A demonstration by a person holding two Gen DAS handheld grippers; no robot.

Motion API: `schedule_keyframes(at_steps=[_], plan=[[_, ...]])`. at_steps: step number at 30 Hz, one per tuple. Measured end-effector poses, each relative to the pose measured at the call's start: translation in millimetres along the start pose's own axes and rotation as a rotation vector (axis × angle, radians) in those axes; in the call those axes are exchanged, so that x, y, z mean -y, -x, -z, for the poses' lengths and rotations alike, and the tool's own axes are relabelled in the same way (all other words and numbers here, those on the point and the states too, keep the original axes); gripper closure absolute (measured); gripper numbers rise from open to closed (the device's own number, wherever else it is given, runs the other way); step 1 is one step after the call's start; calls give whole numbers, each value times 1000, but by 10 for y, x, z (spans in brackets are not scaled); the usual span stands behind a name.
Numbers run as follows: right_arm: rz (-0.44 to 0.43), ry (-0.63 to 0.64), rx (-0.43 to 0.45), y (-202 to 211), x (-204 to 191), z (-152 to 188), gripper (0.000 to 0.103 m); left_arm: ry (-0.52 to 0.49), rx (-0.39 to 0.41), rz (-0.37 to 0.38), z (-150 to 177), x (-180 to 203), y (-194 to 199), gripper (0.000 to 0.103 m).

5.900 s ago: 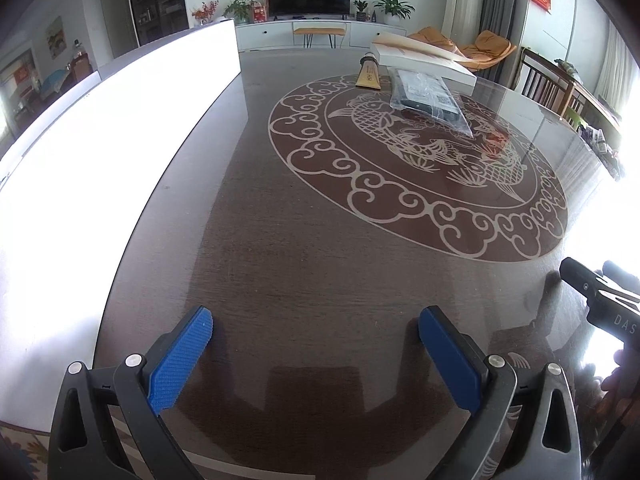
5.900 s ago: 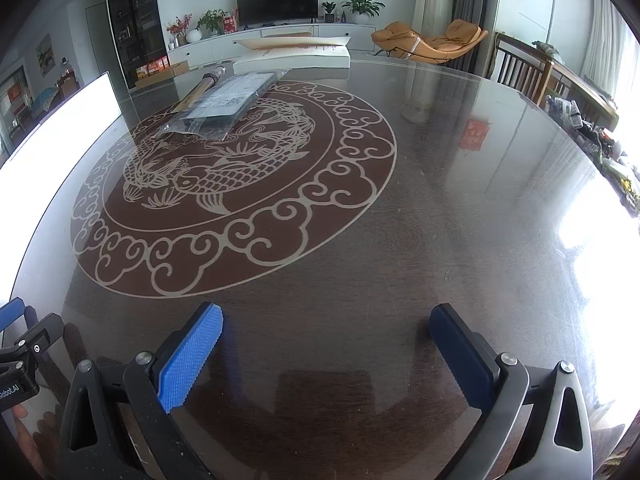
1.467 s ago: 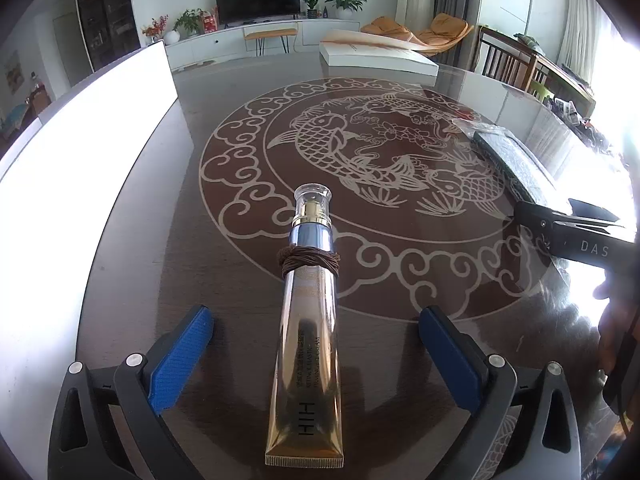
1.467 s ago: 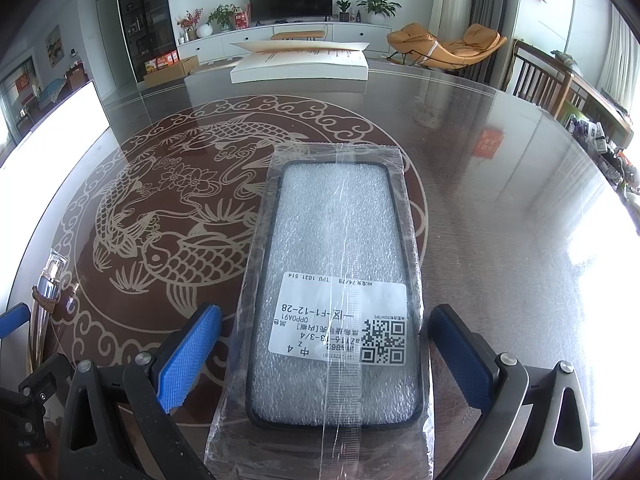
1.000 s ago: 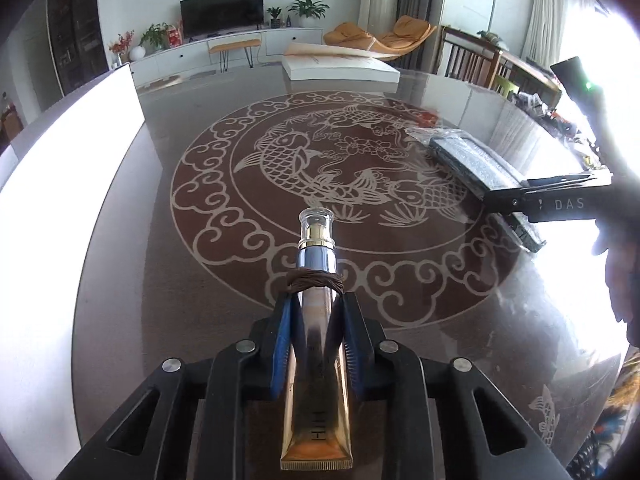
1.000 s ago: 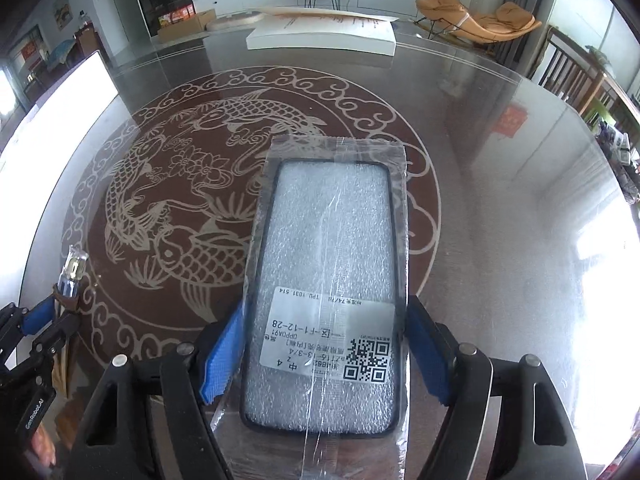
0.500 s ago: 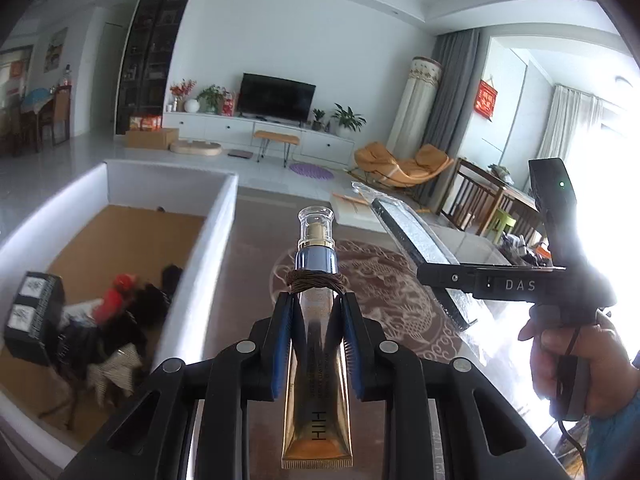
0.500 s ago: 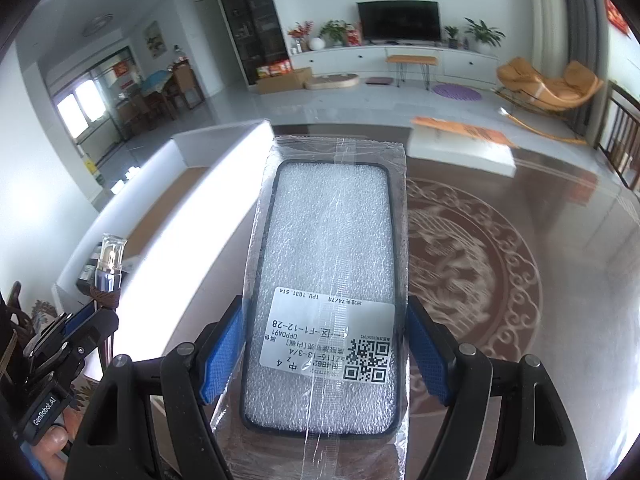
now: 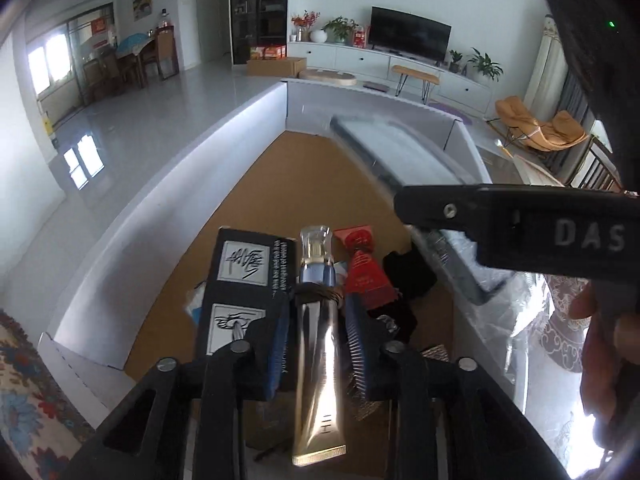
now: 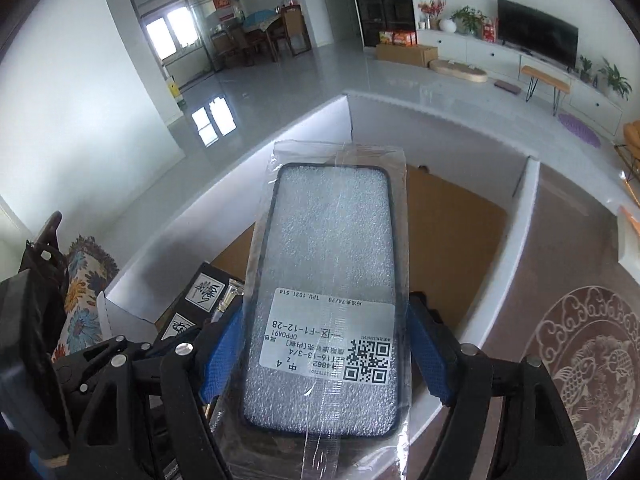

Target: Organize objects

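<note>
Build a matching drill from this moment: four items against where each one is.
Items:
1. gold tube
2. bagged phone case
3. black carton
4. red packet

Places:
A. in the white box, right of the tube's cap in the left wrist view
B. between the pads of the left gripper, whose jaws have just been opening
C. clamped in the right gripper
D. in the white box, left of the tube's cap

Pairs: 1-B, 2-C, 3-D, 4-A
</note>
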State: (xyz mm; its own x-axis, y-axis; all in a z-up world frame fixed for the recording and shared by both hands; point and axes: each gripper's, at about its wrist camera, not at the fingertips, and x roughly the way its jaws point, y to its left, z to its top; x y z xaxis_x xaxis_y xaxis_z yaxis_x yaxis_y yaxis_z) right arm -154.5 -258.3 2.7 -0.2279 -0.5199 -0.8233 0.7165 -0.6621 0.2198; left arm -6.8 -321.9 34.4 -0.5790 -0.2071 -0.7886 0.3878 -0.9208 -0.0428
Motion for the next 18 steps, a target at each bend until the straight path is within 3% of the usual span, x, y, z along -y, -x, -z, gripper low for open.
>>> schedule_keyframes(at_steps=[2, 3, 7, 9, 16, 18], plan=[[-11, -27, -28, -138, 18, 56, 26, -5, 12, -39, 26, -42, 5, 12], [-16, -34, -21, -141, 38, 81, 26, -13, 37, -59, 42, -48, 39, 7], [-33, -62, 27, 19, 160, 151, 25, -26, 77, -128, 56, -58, 142, 1], [-23, -77, 56, 163, 249, 194, 19, -8, 81, -164, 50, -53, 177, 0], [95, 13, 19, 544, 309, 398, 13, 39, 151, -101, 83, 126, 510, 0], [121, 26, 18, 620, 324, 448, 12, 37, 103, -130, 88, 181, 493, 0]])
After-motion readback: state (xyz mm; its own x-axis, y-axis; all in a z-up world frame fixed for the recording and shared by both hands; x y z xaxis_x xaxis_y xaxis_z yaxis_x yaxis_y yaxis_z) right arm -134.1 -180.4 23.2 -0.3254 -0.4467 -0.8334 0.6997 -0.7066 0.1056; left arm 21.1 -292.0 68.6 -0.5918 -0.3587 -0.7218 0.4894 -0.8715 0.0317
